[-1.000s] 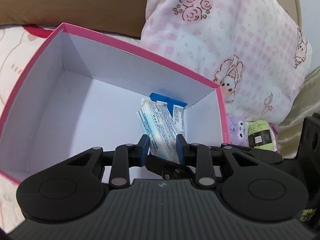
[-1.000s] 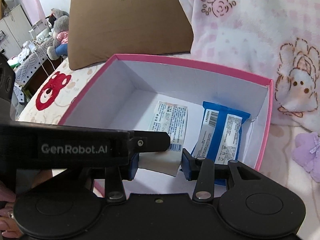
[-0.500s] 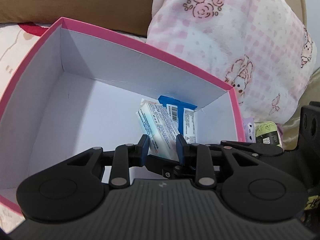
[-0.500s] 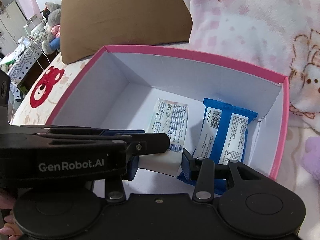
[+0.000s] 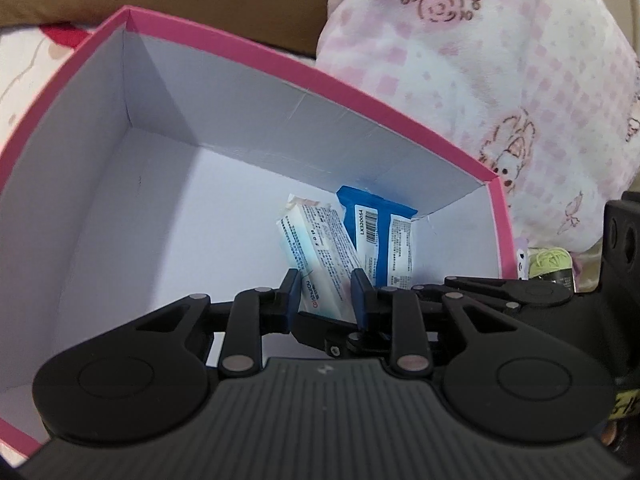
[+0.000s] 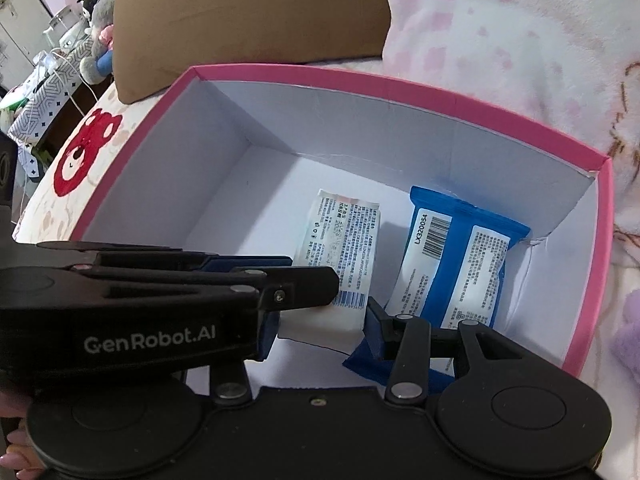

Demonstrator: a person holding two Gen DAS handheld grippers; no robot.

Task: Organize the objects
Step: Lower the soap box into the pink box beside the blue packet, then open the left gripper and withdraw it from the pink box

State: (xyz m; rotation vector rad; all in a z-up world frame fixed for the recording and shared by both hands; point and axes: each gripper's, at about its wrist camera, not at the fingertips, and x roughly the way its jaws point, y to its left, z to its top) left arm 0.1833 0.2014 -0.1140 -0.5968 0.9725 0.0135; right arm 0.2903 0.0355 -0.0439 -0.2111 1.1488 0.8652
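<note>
Both grippers work over the pink box [image 6: 596, 264], which sits on the bed [image 6: 100, 128] against a brown cushion [image 6: 248, 12] and a pink checked blanket [image 6: 520, 40].

White packet [image 6: 344, 256]: inside the box, on its floor, just left of the blue packet [image 6: 460, 264], which lies against the box's right wall. The two packets sit side by side, close but apart in the right wrist view.

Left gripper [image 6: 304, 276]: jaws narrow, pinched on the near end of the white packet from the box's left side. Right gripper [image 6: 320, 320]: jaws opening; the same near end of the packet is between them, and the pads no longer look pressed on it.

Judgement: step in hand is setting the white packet down flat in the box. To do it well, let the right jaws clear the wrapper fully before lifting, keep the left grip steady so the packet does not swing into the blue one, lower until it lies flat, then release and withdraw straight up, clear of the box wall.

Legible writing: "GenRobot.AI" on the left gripper body; "LX320054" beside a barcode on the blue packet. Fine print and a barcode on the white packet are too small to read.
</note>
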